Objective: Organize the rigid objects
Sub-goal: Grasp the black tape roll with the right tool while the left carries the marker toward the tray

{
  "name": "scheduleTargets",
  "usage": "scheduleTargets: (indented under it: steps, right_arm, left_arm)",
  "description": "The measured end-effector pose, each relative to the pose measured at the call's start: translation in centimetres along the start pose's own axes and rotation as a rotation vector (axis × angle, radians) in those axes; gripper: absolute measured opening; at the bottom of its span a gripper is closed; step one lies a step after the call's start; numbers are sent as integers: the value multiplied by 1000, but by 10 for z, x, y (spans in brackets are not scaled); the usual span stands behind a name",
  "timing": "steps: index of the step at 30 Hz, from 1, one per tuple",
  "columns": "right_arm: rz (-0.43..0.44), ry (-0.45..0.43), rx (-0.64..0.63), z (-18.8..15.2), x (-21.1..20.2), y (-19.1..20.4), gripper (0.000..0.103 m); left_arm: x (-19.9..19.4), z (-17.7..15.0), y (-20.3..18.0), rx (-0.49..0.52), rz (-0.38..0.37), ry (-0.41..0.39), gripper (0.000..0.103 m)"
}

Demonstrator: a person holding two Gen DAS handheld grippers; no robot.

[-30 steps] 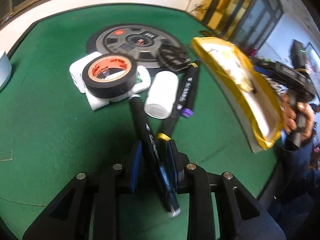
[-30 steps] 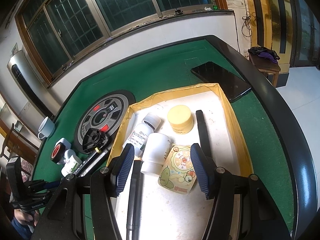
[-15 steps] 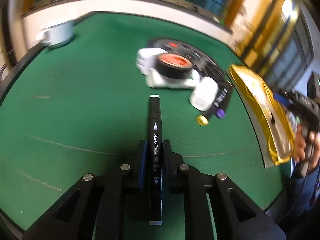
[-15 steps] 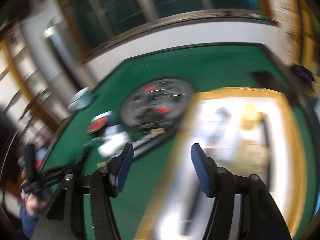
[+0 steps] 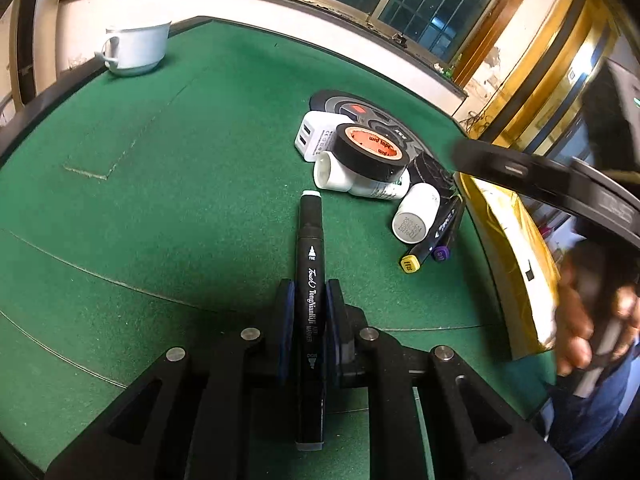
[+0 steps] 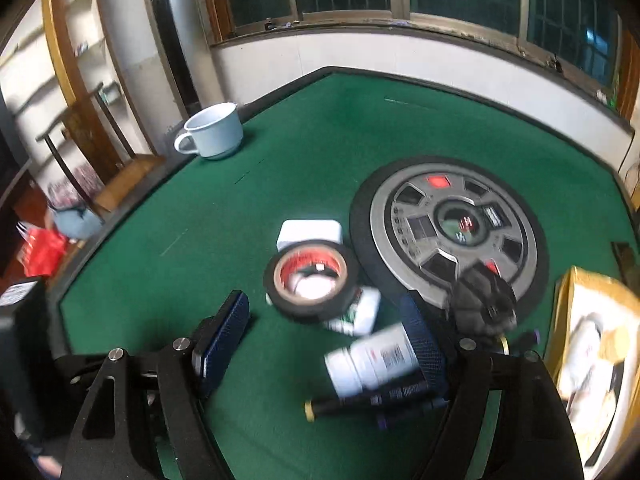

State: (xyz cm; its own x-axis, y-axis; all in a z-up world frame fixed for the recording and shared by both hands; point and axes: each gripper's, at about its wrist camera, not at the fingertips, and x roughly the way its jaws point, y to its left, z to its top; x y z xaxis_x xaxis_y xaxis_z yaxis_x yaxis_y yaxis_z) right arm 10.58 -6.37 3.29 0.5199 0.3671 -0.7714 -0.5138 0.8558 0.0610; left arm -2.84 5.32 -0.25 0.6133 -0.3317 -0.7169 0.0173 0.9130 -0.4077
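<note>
My left gripper (image 5: 310, 300) is shut on a black marker (image 5: 310, 264), held lengthwise above the green felt. Ahead of it lie a roll of black tape (image 5: 370, 150), a white charger (image 5: 312, 136), a white bottle (image 5: 416, 212) and two more markers (image 5: 434, 238). My right gripper (image 6: 326, 330) hangs open over that same pile: the tape roll (image 6: 312, 282) sits between its fingers, the white bottle (image 6: 372, 360) by the right finger (image 6: 424, 346). The yellow-edged tray (image 5: 516, 248) stands at the right; the tray (image 6: 592, 356) also shows in the right wrist view.
A round grey and black disc (image 6: 448, 232) lies behind the pile, with a black lumpy object (image 6: 484, 304) at its edge. A pale cup (image 6: 214, 130) stands at the far left table edge. A person's hand (image 5: 588, 320) holds the right gripper's handle.
The right gripper has swung left, from over the tray to over the pile of loose objects. The left gripper has lifted the black marker and now holds it steady, pointing forward.
</note>
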Motion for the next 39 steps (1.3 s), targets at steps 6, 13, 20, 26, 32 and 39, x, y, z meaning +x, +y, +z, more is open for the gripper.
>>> scheduleTargets:
  steps: [6,13,20,26,32,39]
  right_arm:
    - [-42,40,-42,9,23,8,74]
    - [-73,76,-72,11,43,13,65]
    - [-25,42,-1,0,24,5,57]
    - [53,-43,37,-30,-19,4,57]
    - [88,-80,59,-57,-38,-7,57]
    - [106,-94,96,-71,-47,-24,57]
  left_arm:
    - [0,0,1,2,0,-1,13]
    - [1,0,1,2,1,-1,13]
    - [1,1,0,3,2,-1,13]
    - [1,1,0,2,0,-3,13]
    - [-1,0,-2,10,5,-13,13]
    - [-8,-4,-2,-13,22,-36,13]
